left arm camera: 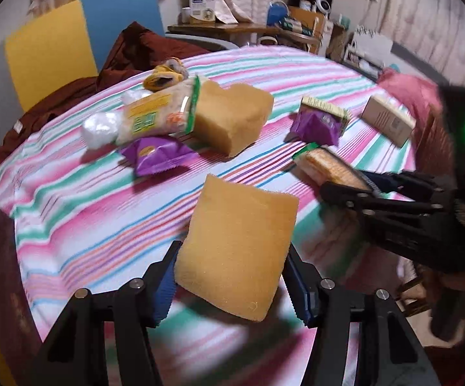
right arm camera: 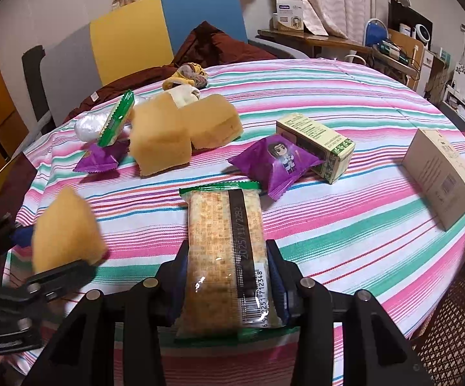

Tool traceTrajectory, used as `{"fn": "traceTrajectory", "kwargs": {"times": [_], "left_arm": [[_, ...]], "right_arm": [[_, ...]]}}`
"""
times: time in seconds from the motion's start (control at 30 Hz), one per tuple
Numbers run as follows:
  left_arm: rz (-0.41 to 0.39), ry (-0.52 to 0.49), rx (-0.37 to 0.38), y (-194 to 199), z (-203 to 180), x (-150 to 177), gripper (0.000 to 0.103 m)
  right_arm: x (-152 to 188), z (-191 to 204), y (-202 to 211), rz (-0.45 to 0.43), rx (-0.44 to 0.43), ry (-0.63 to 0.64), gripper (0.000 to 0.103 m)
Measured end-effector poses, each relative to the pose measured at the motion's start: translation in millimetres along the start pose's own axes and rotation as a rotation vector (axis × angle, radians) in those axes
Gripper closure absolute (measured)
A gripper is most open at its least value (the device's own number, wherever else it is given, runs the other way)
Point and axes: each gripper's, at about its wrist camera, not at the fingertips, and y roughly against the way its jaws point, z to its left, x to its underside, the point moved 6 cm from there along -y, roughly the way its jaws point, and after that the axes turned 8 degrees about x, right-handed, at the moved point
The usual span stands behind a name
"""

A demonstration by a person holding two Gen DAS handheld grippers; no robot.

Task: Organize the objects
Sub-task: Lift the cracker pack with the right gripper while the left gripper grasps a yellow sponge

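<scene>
Left wrist view, closest thing first: my left gripper (left arm camera: 232, 276) has a sponge (left arm camera: 237, 251) pinched by its lower half between the blue pads, jaws only as wide as the sponge, which stands up off the striped cloth (left arm camera: 110, 225). I'd guess it's held low so the soft block doesn't fold over.

Off to the right, my right gripper (right arm camera: 227, 276) is clamped on a cracker pack (right arm camera: 226, 257), jaws squeezing its long sides, pack pointing straight out along the fingers with the green end forward. Looks lifted clear of the cloth, though I can't be sure of that.

Further out, the sorting looks half there. Two more sponges (right arm camera: 181, 132) sit touching each other mid-table, with a second cracker pack (left arm camera: 158, 112) leaning on them and a purple packet (left arm camera: 156, 156) just beside. Another purple packet (right arm camera: 275, 162) rests against a green box (right arm camera: 316, 143), and a tan box (right arm camera: 441, 173) sits near the right edge, well apart.

My read: likes go with likes, so my sponge heads for the sponge pair ahead and to the left.
</scene>
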Motion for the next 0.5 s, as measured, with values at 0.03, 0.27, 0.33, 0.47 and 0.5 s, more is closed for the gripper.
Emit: {"fn": "traceTrajectory", "kwargs": {"times": [0.03, 0.27, 0.33, 0.47, 0.5], "left_arm": [[-0.007, 0.029, 0.025, 6.9, 0.8, 3.7, 0.043], [-0.092, 0.148, 0.063, 62.4, 18.4, 23.6, 0.043], [-0.126, 0.201, 0.054, 82.1, 32.4, 28.7, 0.043], [-0.186, 0.261, -0.022, 116.6, 62.3, 40.2, 0.043], [-0.196, 0.273, -0.043, 122.8, 68.9, 43.4, 0.043]], "right_arm": [[0.6, 0.1, 1.2, 0.0, -0.004, -0.011, 0.06], [4.0, 9.7, 7.3, 0.008, -0.049, -0.053, 0.061], [6.6, 17.5, 10.0, 0.011, -0.056, -0.036, 0.061], [9.1, 36.0, 11.8, 0.017, -0.068, 0.002, 0.061], [9.9, 39.1, 12.3, 0.017, -0.068, 0.011, 0.061]]}}
